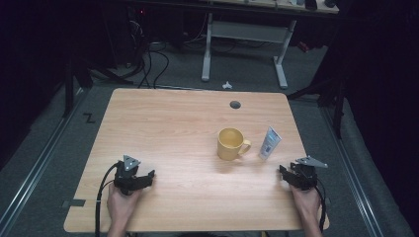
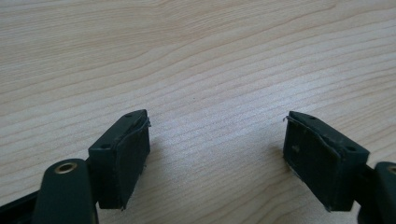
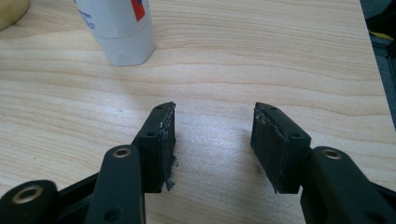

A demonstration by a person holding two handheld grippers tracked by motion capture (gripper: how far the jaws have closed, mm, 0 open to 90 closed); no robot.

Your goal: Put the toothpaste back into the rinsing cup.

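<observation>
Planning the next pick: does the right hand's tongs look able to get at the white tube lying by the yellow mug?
Probably yes. The right tongs sit open on the table, with bare wood between them and the white tube. The yellow mug stands to the tube's far side, out of the path.

Left gripper [image 1: 143, 178] and right gripper [image 1: 285, 174] gape empty.

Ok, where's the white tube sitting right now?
In the high view the white tube lies on the table's right side, just right of the yellow mug and ahead of the right gripper.
</observation>
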